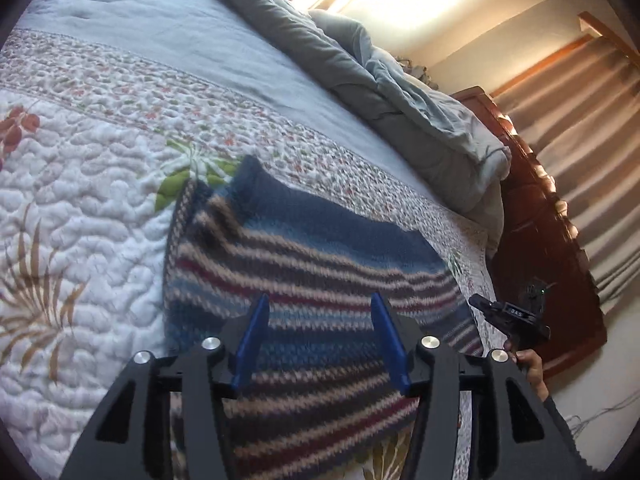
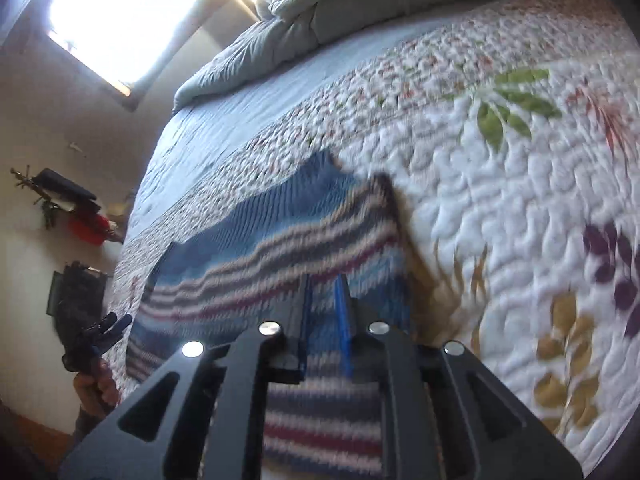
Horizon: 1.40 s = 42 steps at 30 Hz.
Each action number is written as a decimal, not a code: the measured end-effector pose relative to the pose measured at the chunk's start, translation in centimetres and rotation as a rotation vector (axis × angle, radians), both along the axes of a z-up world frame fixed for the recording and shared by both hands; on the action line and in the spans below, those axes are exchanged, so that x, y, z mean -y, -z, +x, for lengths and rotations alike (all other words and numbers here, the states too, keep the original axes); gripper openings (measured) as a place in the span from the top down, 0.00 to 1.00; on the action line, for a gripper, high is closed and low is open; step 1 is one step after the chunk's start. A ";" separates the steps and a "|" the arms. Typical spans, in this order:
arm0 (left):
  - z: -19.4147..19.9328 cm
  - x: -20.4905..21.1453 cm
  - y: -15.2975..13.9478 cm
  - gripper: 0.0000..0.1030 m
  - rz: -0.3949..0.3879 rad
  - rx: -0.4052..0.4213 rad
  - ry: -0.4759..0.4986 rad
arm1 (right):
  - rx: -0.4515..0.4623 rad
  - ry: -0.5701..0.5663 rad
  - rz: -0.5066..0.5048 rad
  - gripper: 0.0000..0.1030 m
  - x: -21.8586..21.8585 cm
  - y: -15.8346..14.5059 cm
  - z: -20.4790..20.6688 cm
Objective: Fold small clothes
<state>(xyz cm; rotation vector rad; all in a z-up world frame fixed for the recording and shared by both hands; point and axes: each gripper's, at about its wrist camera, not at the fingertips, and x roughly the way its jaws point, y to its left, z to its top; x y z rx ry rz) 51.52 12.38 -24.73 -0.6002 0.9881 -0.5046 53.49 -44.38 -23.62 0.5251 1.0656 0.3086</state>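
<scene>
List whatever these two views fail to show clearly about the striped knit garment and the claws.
- Striped blue knit garment: near edge hidden behind the left claw in the left wrist view.
- Right claw: right wrist view blurred; a grip on the knit is unclear.
- Floral quilted bedspread: pattern smeared.

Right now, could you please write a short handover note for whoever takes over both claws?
Left claw: open, empty, over the striped knit garment.
Right claw: fingers nearly together above the same garment; whether it pinches any cloth cannot be told, as the view is blurred.
The garment lies on the quilted bedspread, roughly flat, one far corner looking turned over.
Done: garment laid out.
Left: make the folds, probably starting from the near edge.
</scene>
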 end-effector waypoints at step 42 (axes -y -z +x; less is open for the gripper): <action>-8.2 -14.1 2.3 0.23 -0.091 -0.168 -0.136 | 0.121 -0.135 -0.420 0.25 -12.0 -4.0 -17.1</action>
